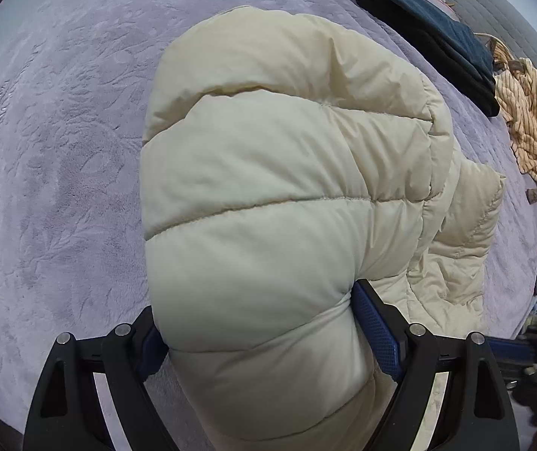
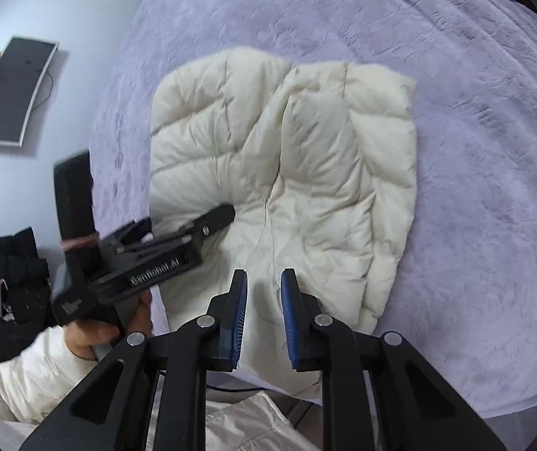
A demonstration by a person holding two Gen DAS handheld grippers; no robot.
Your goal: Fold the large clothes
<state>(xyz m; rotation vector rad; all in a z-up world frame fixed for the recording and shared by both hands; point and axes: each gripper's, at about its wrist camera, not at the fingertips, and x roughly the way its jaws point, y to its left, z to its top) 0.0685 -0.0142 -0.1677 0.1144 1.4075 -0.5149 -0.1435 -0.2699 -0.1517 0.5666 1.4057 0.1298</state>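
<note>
My left gripper (image 1: 264,323) clamps wide on a thick roll of the cream puffer jacket (image 2: 287,173), which lies on the lilac bedspread (image 2: 475,188) with its long axis running 12 to 6. My right gripper (image 2: 264,312) hangs above the 6 o'clock hem, pads a narrow gap apart, holding nothing. It's the freer hand.
</note>
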